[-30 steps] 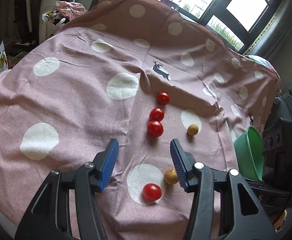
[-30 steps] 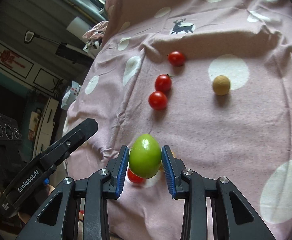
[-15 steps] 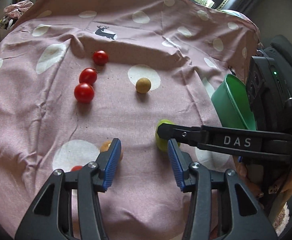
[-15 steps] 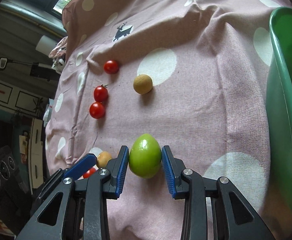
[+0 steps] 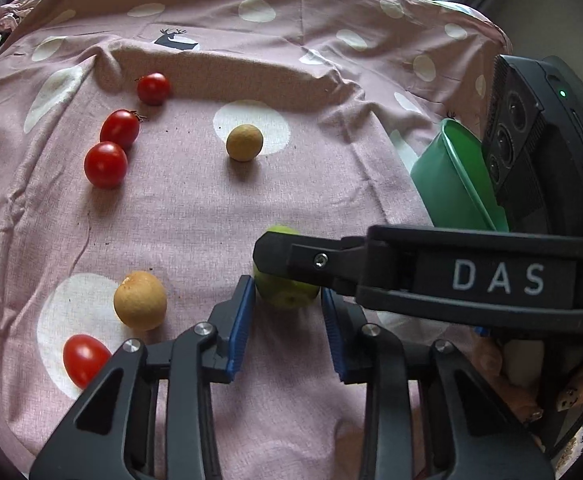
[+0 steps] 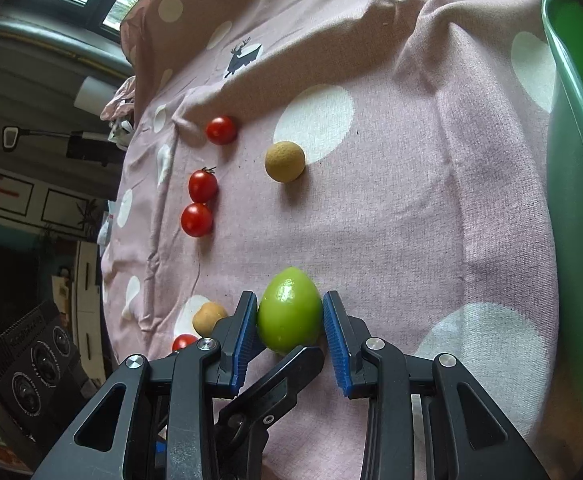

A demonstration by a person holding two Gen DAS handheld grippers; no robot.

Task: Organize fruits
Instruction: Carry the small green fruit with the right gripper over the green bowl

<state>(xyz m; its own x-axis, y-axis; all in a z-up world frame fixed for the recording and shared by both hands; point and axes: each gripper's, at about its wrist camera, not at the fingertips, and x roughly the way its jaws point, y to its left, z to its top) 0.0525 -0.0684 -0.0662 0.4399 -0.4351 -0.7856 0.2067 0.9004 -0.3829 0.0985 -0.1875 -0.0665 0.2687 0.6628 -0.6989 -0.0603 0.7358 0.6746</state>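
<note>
A green egg-shaped fruit sits low over the pink dotted cloth, with my right gripper shut on its two sides. In the left wrist view the same green fruit lies between the blue pads of my left gripper. Those jaws are closing, and both pad tips touch it. A black finger of the right gripper crosses over the fruit's top. One left finger shows beneath the fruit. Several red cherry tomatoes and two tan round fruits lie on the cloth.
A green plastic bowl stands at the cloth's right edge, close to the green fruit. A cloth ridge runs behind the tomatoes. One tomato and a tan fruit lie just left of my left gripper.
My left gripper swung right from the tomatoes to the green fruit, and its jaws narrowed around it. The right gripper carried the fruit down and right, near the green bowl.
</note>
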